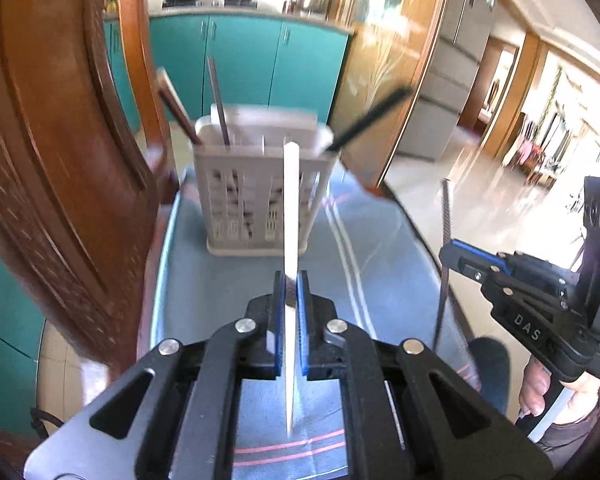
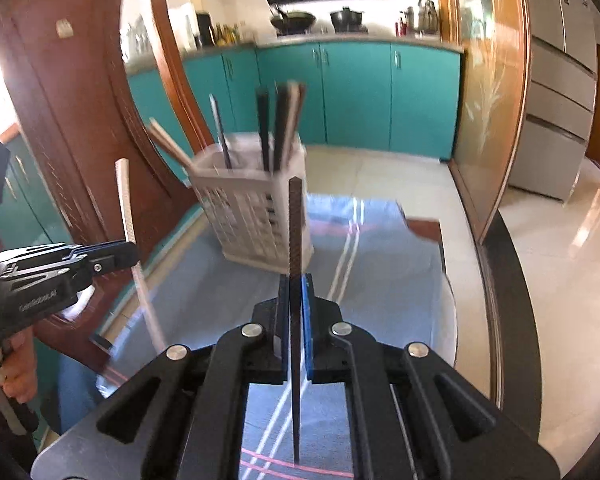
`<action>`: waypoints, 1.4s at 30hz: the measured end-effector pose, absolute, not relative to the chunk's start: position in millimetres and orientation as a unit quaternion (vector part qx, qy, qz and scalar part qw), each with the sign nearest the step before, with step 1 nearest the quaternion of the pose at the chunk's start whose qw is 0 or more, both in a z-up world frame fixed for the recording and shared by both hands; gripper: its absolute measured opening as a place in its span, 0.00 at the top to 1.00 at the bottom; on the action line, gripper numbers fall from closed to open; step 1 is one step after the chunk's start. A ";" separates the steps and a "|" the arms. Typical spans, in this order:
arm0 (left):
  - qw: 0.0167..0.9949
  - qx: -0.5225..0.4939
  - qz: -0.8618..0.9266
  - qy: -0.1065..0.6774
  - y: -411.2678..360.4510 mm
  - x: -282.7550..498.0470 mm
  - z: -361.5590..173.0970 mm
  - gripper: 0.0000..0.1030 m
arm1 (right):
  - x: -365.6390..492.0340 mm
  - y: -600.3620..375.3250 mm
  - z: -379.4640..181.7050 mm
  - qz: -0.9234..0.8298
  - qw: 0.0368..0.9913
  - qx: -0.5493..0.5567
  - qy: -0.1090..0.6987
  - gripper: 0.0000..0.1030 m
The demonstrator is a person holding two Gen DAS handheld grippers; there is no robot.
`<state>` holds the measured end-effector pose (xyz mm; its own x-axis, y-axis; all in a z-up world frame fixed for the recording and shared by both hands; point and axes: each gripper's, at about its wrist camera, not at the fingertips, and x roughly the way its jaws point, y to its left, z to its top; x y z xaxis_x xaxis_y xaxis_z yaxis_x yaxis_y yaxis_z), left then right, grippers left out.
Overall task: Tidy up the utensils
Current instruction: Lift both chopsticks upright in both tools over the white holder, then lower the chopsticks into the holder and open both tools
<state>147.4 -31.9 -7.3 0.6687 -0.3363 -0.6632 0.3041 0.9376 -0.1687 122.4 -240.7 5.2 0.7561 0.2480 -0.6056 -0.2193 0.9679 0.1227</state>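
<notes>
My left gripper [image 1: 291, 280] is shut on a white chopstick [image 1: 291, 208] that stands upright between its blue pads, in front of a pale slotted utensil holder [image 1: 260, 200]. The holder stands on a blue cloth and holds several dark and wooden chopsticks [image 1: 219, 96]. My right gripper [image 2: 296, 284] is shut on a dark brown chopstick [image 2: 295, 224], also upright, with the holder [image 2: 256, 216] just behind it. The right gripper shows in the left wrist view [image 1: 456, 254] with its dark chopstick [image 1: 444, 240]. The left gripper shows in the right wrist view [image 2: 120, 254] holding the white chopstick [image 2: 126, 208].
The blue cloth [image 1: 372, 264] covers a round glass table [image 2: 448, 280]. A carved wooden chair back [image 1: 60, 168] stands close on the left. Teal kitchen cabinets [image 2: 352, 92] and a steel fridge [image 2: 560, 80] lie beyond, across a tiled floor.
</notes>
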 end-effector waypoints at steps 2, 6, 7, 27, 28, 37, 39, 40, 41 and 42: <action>0.921 -0.022 -0.182 0.345 -31.7 144.7 12.9 0.94 | 118.0 -243.1 20.6 0.136 0.941 0.030 0.310 0.94; 0.937 -0.008 -0.178 0.301 -33.3 148.4 51.2 0.94 | 123.3 -241.5 63.2 0.162 0.950 0.044 0.264 0.94; 0.942 -0.006 -0.173 0.287 -34.0 153.1 63.9 0.94 | 127.0 -240.0 71.9 0.164 0.952 0.045 0.254 0.94; 0.975 -0.019 -0.051 0.217 -46.5 265.7 79.5 0.94 | 206.6 -208.1 93.9 0.124 0.977 0.051 0.163 0.94; 0.974 -0.017 -0.050 0.221 -46.3 263.2 76.4 0.94 | 210.0 -206.8 87.7 0.124 0.977 0.049 0.169 0.94; 0.972 -0.001 -0.041 0.233 -49.7 253.7 60.6 0.94 | 202.6 -205.6 67.5 0.129 0.972 0.046 0.190 0.91; 0.971 -0.001 -0.041 0.235 -48.5 246.7 59.0 0.90 | 196.9 -206.6 70.0 0.132 0.973 0.044 0.184 0.86; 0.971 -0.001 -0.041 0.234 -47.8 242.7 58.1 0.89 | 191.4 -206.2 73.9 0.130 0.975 0.041 0.176 0.80; 0.972 0.000 -0.040 0.234 -44.2 238.0 58.1 0.85 | 185.8 -206.6 76.2 0.129 0.976 0.039 0.169 0.77; 0.972 0.002 -0.038 0.232 -45.0 236.0 59.1 0.79 | 177.2 -207.5 79.8 0.131 0.978 0.036 0.159 0.70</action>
